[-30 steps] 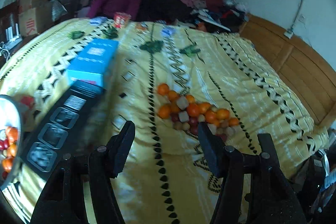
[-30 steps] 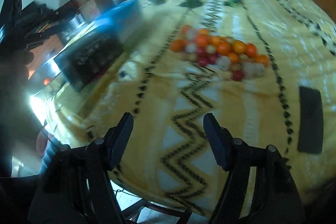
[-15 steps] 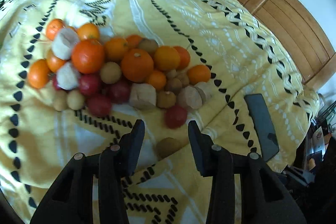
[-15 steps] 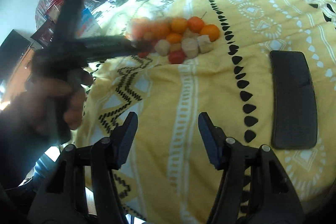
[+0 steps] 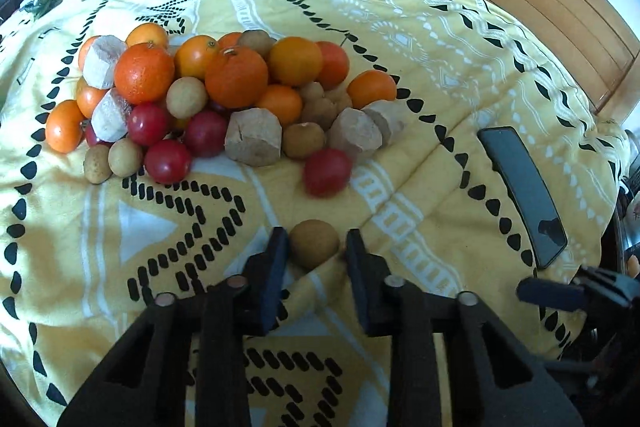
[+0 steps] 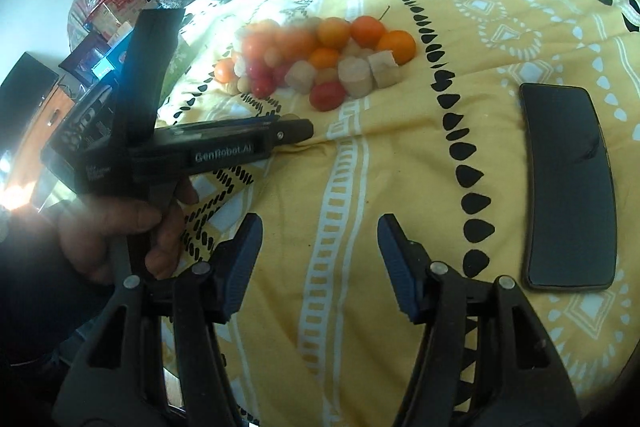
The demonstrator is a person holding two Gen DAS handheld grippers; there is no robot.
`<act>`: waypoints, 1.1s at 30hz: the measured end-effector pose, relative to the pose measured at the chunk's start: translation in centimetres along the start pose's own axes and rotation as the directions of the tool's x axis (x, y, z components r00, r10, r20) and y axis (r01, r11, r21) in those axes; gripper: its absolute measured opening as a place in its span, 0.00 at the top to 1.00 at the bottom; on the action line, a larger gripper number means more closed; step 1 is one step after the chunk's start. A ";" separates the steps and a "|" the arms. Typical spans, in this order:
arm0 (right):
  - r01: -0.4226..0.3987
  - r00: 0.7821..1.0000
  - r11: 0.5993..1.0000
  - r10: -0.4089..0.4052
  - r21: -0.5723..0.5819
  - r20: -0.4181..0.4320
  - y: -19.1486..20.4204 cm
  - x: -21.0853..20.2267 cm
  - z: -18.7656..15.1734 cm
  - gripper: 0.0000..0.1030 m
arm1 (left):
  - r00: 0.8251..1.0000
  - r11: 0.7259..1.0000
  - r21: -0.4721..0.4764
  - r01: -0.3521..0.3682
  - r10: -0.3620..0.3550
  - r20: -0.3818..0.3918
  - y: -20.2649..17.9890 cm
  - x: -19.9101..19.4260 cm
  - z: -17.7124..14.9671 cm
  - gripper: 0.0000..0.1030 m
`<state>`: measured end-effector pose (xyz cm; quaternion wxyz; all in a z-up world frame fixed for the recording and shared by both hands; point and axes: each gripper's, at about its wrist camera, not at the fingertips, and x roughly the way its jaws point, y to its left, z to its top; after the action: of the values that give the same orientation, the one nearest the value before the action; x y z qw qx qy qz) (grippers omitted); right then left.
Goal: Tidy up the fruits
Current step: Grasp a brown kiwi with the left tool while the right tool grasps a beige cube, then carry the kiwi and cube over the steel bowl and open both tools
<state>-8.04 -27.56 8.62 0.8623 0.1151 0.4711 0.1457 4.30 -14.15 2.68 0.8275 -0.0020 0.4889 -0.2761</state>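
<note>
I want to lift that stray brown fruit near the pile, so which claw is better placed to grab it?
Left. The left claw has just been closing, its fingers either side of the small brown fruit. The right claw hangs open over bare yellow blanket, holding nothing.

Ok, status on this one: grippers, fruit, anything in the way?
Left gripper jaws just closing around the lone brown fruit, contact unclear. Right gripper open, empty, over bare blanket. Fruit pile untouched. Phone lies aside, nothing blocking.

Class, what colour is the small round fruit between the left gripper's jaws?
Tan-brown fruit; clearest in the left wrist view.
</note>
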 end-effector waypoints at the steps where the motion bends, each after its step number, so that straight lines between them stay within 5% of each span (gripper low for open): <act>1: 0.002 1.000 1.000 -0.002 0.001 0.012 -0.1 -0.3 0.1 0.43 | 1.000 1.000 -0.008 0.002 -0.002 0.006 0.1 -0.1 -0.1 0.75; 11: 0.045 0.991 0.999 -0.046 0.011 0.125 -0.7 0.0 6.1 0.56 | 0.992 0.996 -0.087 0.017 -0.006 0.124 1.7 -4.6 -0.5 0.75; 18: 0.067 0.995 0.997 -0.069 0.033 0.078 -3.1 4.8 11.0 0.65 | 0.991 0.991 -0.130 0.030 -0.013 0.132 3.7 -5.4 -0.6 0.75; 27: 0.089 0.996 0.995 -0.088 0.045 -0.023 -4.6 8.6 11.2 0.65 | 0.989 0.986 -0.150 0.069 -0.049 0.138 4.0 -5.4 -0.3 0.75; 33: 0.066 0.998 0.995 -0.067 0.070 0.008 -4.8 7.3 10.6 0.76 | 0.987 0.987 -0.147 0.064 -0.041 0.156 3.9 -6.6 -0.1 0.75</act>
<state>5.38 -30.11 6.96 0.8646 0.1303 0.4750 0.0996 3.57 -7.80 6.87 0.8523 -0.0988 0.4436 -0.2589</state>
